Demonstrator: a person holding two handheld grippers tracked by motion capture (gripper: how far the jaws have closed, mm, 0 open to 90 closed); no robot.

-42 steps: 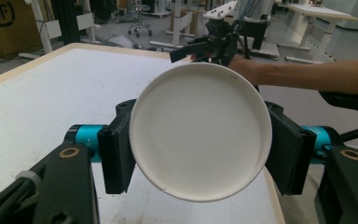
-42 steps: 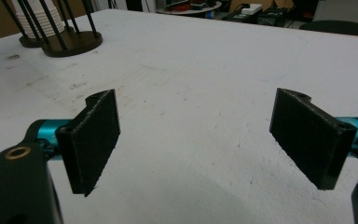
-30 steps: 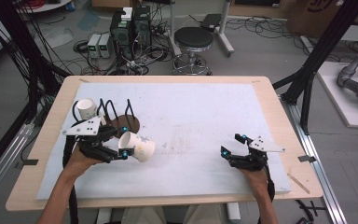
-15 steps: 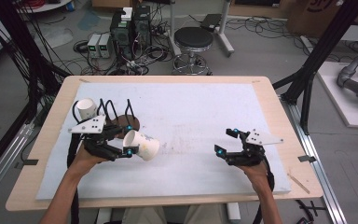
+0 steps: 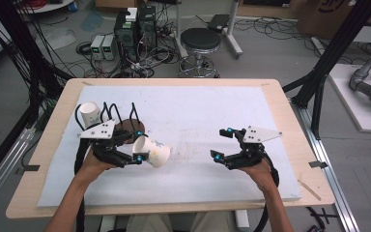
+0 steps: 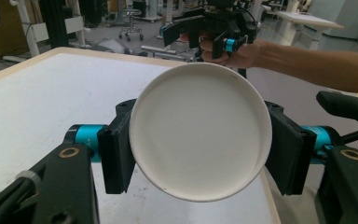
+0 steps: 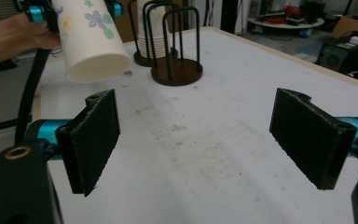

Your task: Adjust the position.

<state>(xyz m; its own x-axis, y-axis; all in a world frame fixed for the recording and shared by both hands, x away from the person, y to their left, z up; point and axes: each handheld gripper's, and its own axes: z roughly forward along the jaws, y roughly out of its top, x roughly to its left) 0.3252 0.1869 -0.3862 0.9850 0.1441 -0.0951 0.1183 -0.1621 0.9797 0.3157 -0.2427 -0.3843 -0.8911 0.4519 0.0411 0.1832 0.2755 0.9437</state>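
Above the bench [image 5: 270,96], the left gripper [image 5: 137,145] clamps a paper cup [image 5: 153,151]: light, crushable, best held mid-wall; right gripper [image 5: 222,143] fingers gape wide, empty.

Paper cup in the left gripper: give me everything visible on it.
The paper cup is white, paper by the look of it, with a small flower print in blue and yellow on its side wall. It lies roughly level in the air above the white table cover, touching nothing below. The left gripper is shut on it, a black pad on either side of the wall. In the left gripper view its flat round bottom faces the camera; the open mouth points toward the right gripper.
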